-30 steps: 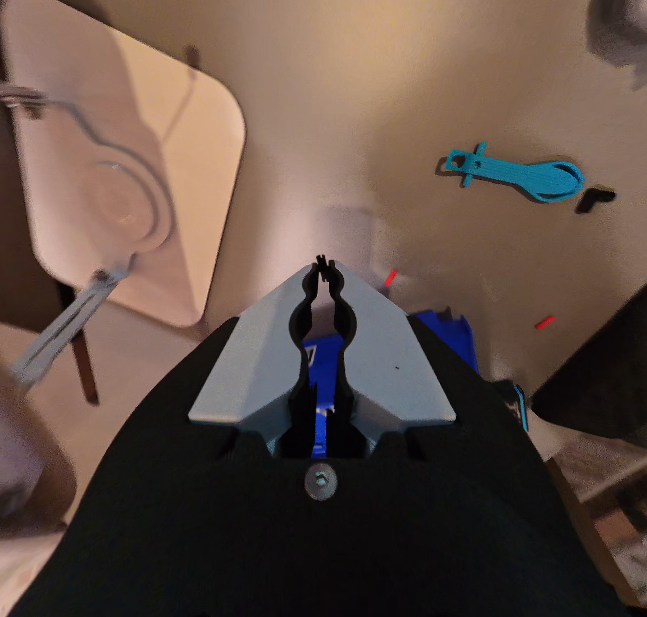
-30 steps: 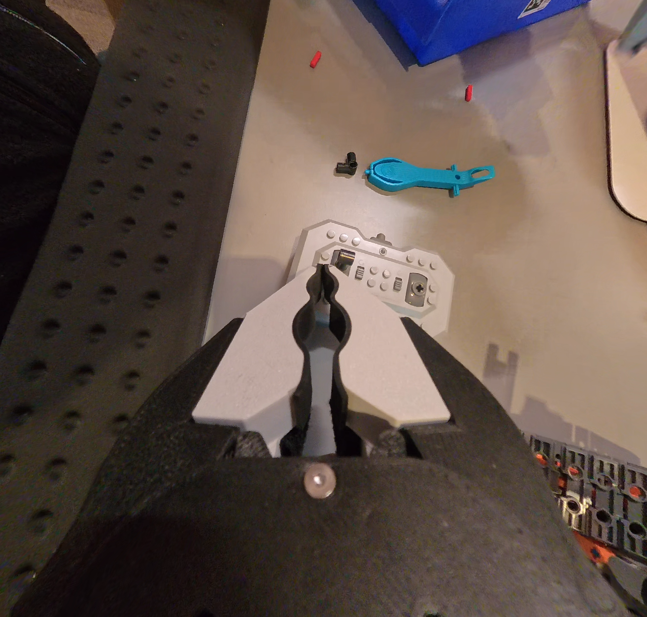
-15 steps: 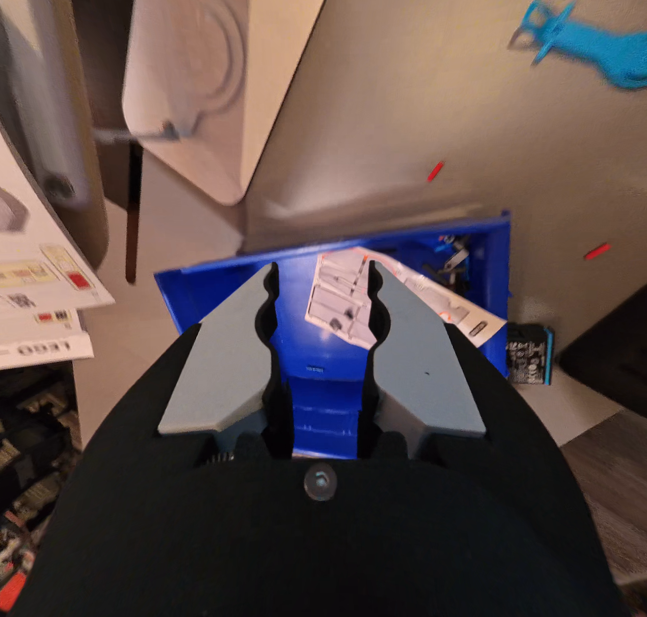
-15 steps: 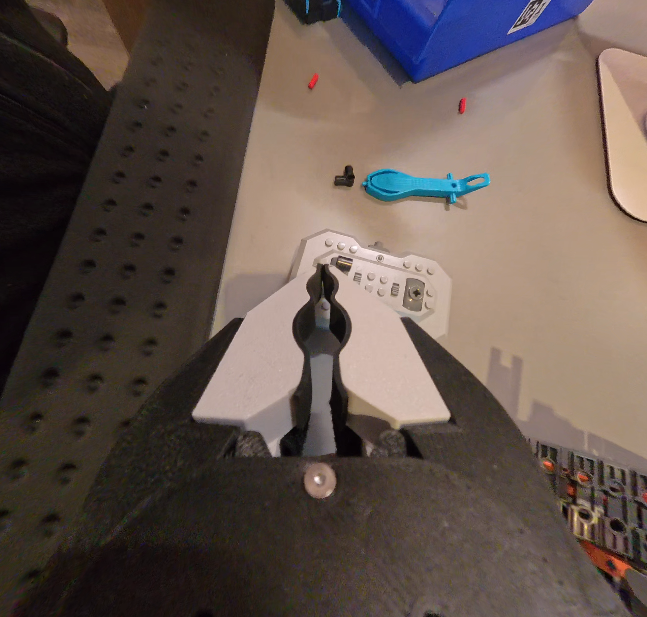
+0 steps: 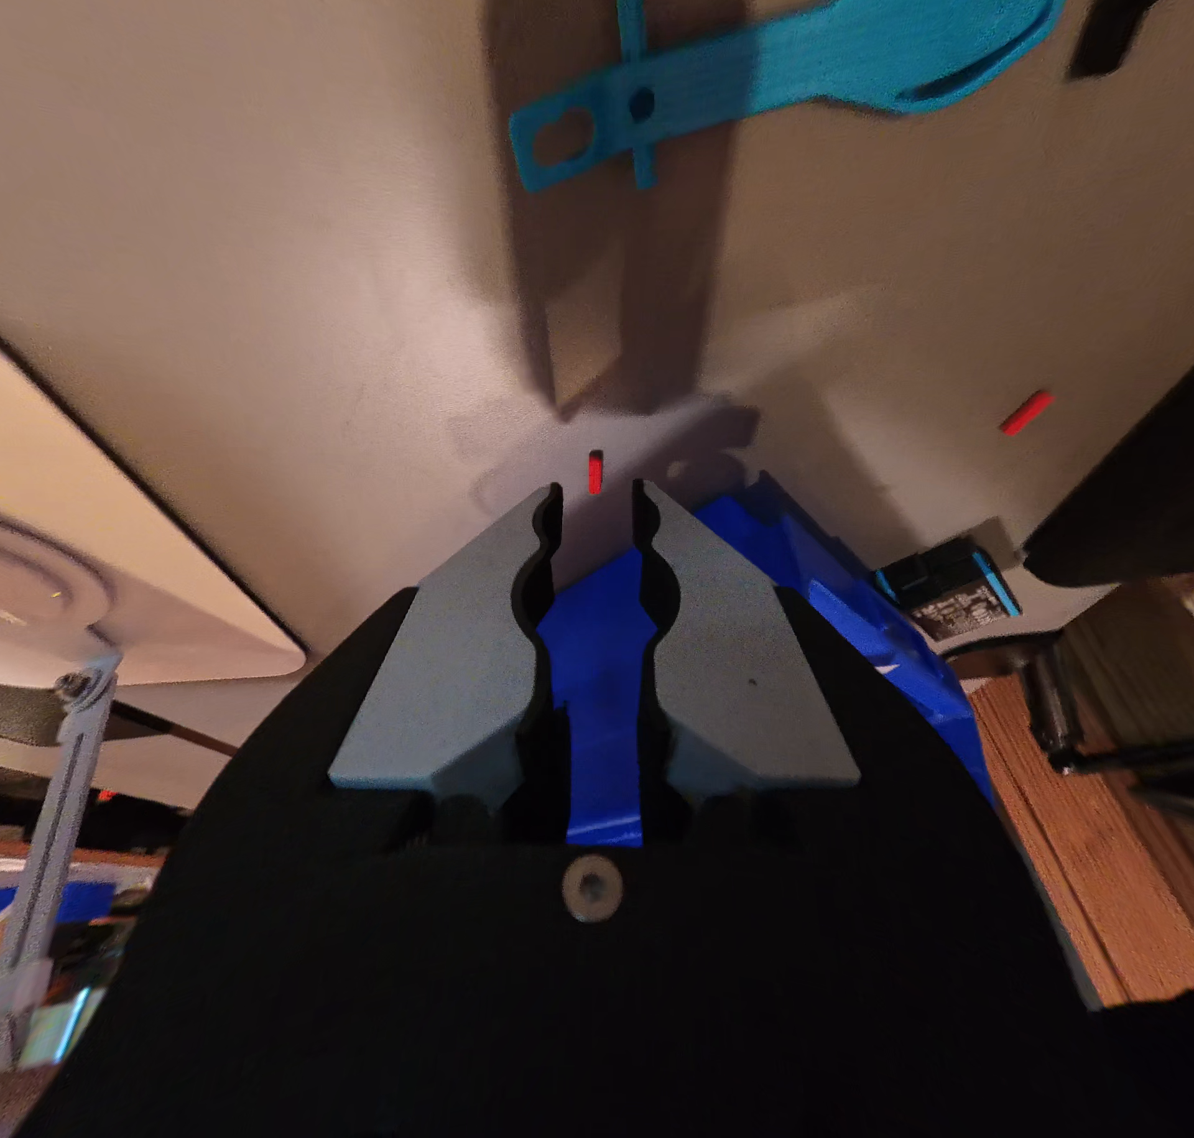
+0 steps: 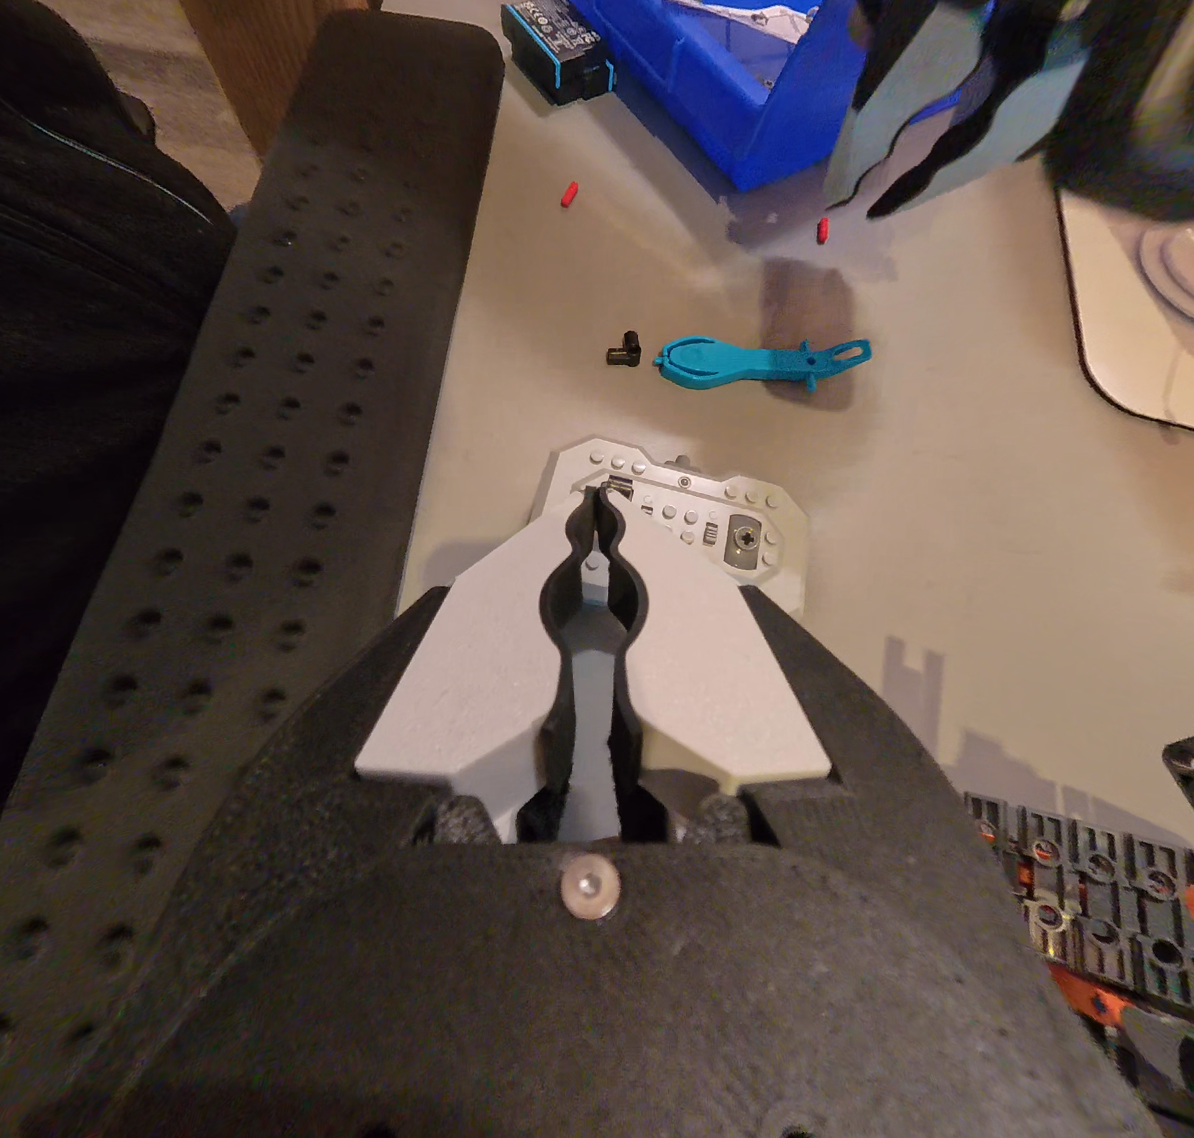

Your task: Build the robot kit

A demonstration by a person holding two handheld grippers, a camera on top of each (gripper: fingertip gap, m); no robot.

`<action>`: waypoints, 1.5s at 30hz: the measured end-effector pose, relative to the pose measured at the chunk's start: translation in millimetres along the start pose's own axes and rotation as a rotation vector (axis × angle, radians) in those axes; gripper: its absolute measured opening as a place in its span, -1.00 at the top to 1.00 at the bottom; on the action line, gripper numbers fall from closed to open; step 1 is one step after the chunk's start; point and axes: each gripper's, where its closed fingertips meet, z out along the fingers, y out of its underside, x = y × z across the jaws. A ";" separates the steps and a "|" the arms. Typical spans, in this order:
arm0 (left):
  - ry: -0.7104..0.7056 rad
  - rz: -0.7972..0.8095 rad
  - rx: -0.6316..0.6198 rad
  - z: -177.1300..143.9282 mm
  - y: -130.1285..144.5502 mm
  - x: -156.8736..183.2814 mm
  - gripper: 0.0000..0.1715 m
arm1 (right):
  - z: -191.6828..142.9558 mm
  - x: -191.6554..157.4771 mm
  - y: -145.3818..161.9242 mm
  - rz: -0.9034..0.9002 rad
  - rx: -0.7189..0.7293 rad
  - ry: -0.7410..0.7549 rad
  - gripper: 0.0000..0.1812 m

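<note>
My left gripper (image 5: 596, 493) is open and empty, its tips just short of a small red pin (image 5: 594, 472) on the grey table, with a blue bin (image 5: 601, 655) under its fingers. It also shows in the right wrist view (image 6: 859, 202), hovering over that red pin (image 6: 822, 230). My right gripper (image 6: 597, 501) is shut, its tips pinching the near left part of a light grey studded brick unit (image 6: 711, 512). A teal lever tool (image 6: 762, 364) (image 5: 807, 54) lies beyond it, next to a small black elbow piece (image 6: 623, 355).
A second red pin (image 6: 569, 194) (image 5: 1027, 412) and a black battery (image 6: 562, 54) lie near the blue bin (image 6: 711, 73). A black perforated pad (image 6: 258, 428) runs along the left. A white board (image 6: 1137, 344) is right, and dark brick parts (image 6: 1098, 913) are at the bottom right. The right tips stand about 12 centimeters off the small black elbow piece (image 6: 623, 355).
My left gripper opened over the blue bin, then swung down low to the table close to the red pin. My right gripper stayed shut at the grey unit, barely moving.
</note>
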 end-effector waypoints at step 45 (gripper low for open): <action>0.605 -0.716 2.312 -215.4 -135.4 79.9 0.99 | -64.4 44.8 -91.5 -0.303 0.441 0.700 0.95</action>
